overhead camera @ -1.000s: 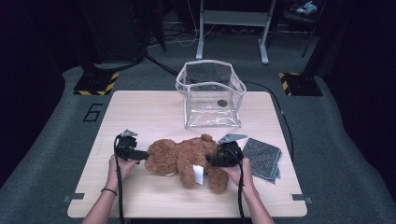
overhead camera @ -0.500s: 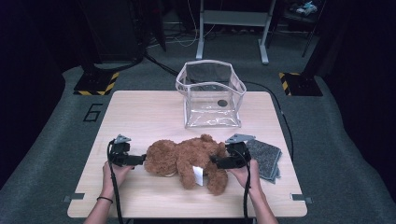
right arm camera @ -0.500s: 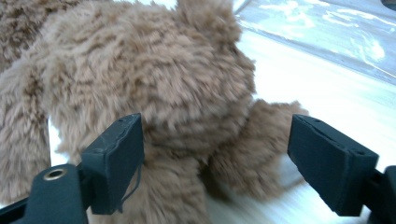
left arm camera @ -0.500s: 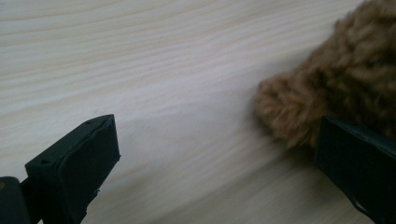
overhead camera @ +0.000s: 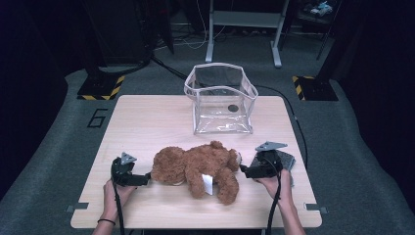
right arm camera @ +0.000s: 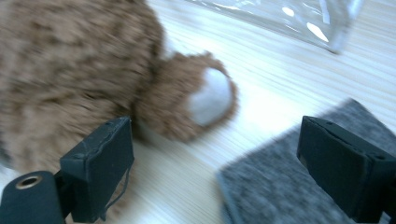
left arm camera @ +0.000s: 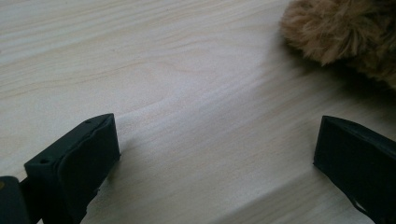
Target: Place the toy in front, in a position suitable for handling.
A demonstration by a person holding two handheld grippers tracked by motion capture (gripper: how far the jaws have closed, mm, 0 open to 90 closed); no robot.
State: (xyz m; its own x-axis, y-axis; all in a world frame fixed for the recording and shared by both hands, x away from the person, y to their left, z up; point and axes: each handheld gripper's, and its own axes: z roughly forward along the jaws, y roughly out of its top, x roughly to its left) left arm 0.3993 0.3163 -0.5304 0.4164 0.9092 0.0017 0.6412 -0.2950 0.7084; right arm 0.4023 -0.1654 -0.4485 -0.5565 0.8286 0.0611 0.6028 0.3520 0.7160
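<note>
Teddy bear (overhead camera: 195,168) lies free on the worktop (overhead camera: 147,122) between both grippers' released jaws, the right gripper (overhead camera: 243,171) having just opened.

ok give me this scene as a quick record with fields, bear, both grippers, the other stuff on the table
bear: brown teddy bear lying on the wooden table, white tag on its front
left gripper: left gripper jaws open, nothing between them, just beside one end of the bear
right gripper: right gripper jaws have just been opening, nothing between them, bear's paw ahead of the jaws
bag: clear plastic bag standing open behind the bear, small dark round thing inside
pad: grey felt pad on the table under the right gripper
</note>
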